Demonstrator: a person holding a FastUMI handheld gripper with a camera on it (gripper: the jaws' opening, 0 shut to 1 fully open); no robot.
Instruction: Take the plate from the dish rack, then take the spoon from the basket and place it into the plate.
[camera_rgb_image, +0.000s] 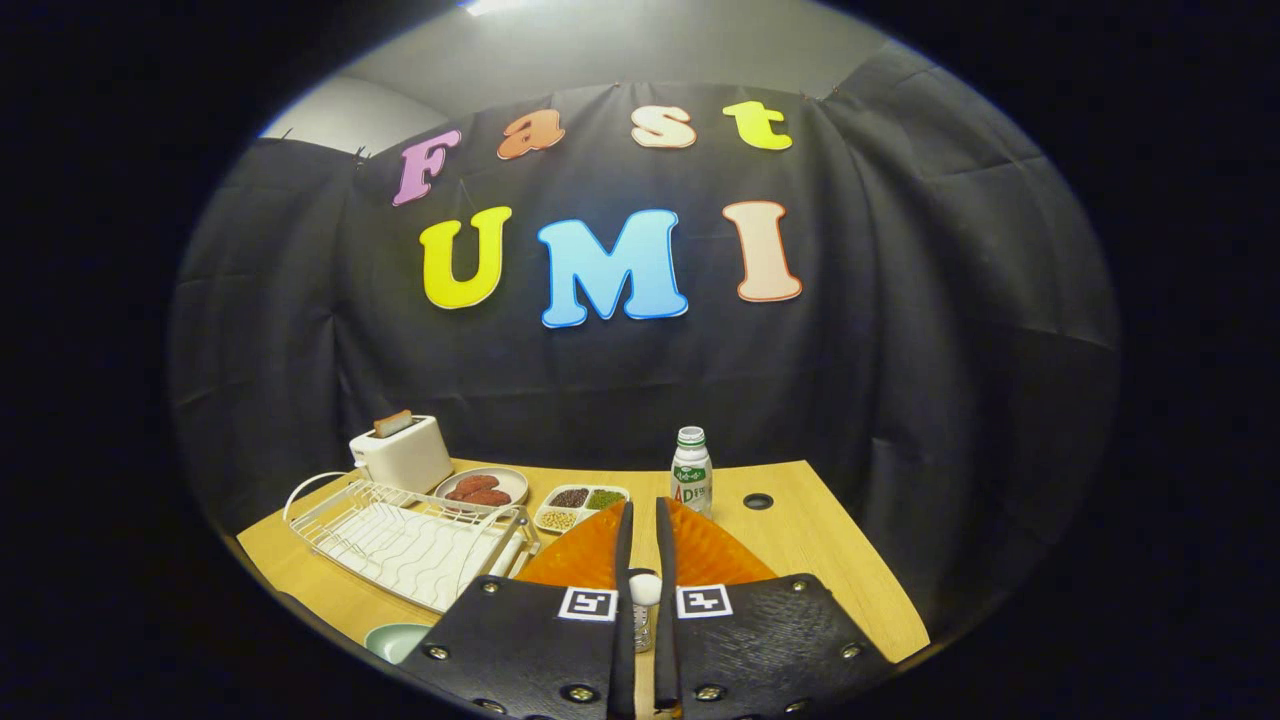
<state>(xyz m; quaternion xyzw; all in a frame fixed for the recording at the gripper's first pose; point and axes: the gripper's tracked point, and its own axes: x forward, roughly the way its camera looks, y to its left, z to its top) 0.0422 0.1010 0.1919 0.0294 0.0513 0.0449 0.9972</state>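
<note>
While pinching what looks like the spoon (645, 589) between the nearly closed fingers of the gripper (645, 506) over the orange basket (585, 556), keeping it level, swinging left toward the pale green plate (394, 641) beside the dish rack (400, 541), lowering gently.

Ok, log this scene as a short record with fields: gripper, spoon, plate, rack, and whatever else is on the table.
gripper: jaws nearly closed, clamping the spoon
spoon: white-ended, between the jaws
plate: orange, on the table under the jaws
dish rack: beside the plate, holds no plate
beyond: toaster, sausage dish, divided tray, bottle
</note>
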